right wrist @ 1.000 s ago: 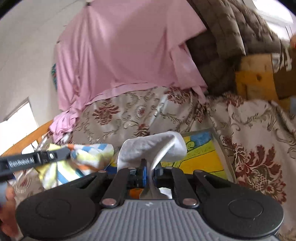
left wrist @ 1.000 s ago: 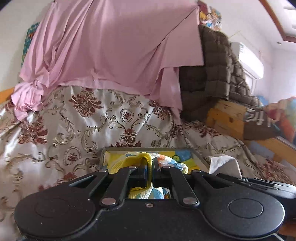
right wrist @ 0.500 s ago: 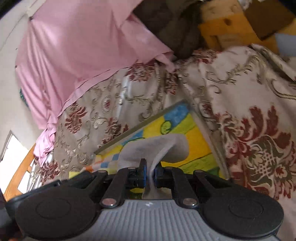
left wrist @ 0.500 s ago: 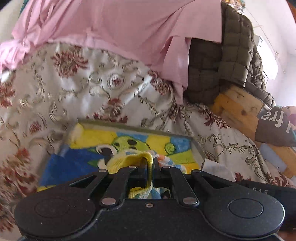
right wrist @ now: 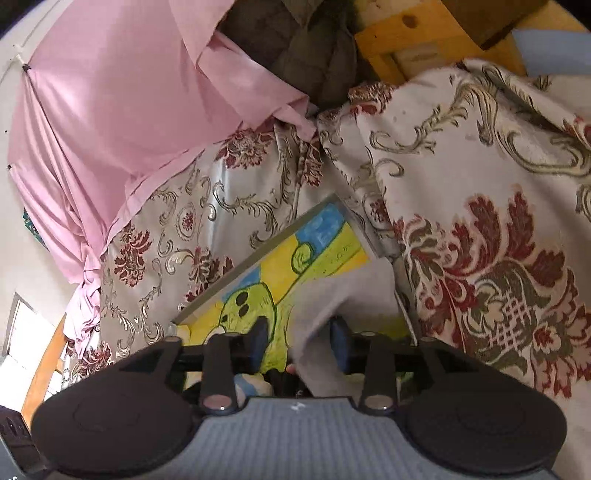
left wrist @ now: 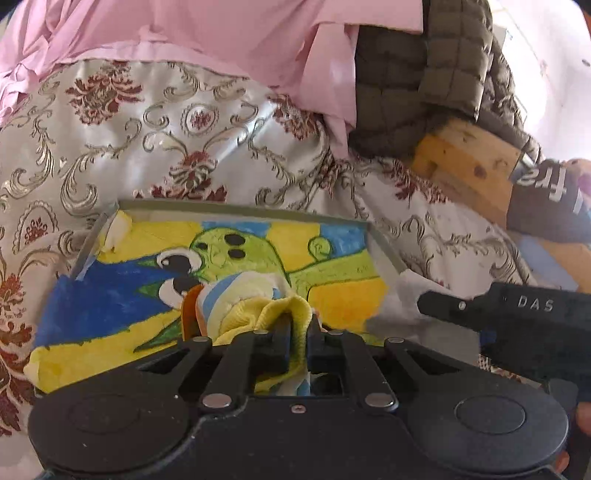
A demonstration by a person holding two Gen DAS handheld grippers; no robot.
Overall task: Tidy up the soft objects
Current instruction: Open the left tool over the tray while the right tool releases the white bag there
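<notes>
A shallow grey-rimmed tray point(left wrist: 240, 208) with a bright cartoon lining lies on the bed. My left gripper point(left wrist: 299, 332) hangs low over its near side. Its jaws are starting to open, with the yellow edge of a striped yellow, blue and white cloth bundle point(left wrist: 243, 295) still pinched between them. The bundle rests on the lining. My right gripper point(right wrist: 299, 339) is over the right end of the tray point(right wrist: 258, 254). Its jaws are opening and stand apart around a white cloth point(right wrist: 332, 295) that lies loose between them. The left wrist view shows that white cloth point(left wrist: 410, 284) at the tray's right rim.
A floral cream and maroon bedspread point(left wrist: 166, 129) surrounds the tray. A pink sheet point(left wrist: 221, 33) hangs behind it, with a dark quilted jacket point(left wrist: 424, 74) and a wooden frame point(left wrist: 465, 158) at the back right. The bedspread bulges up on the right point(right wrist: 498, 221).
Both grippers came down onto the tray. The right jaws spread and let go of the white cloth. The striped bundle now rests on the lining.
</notes>
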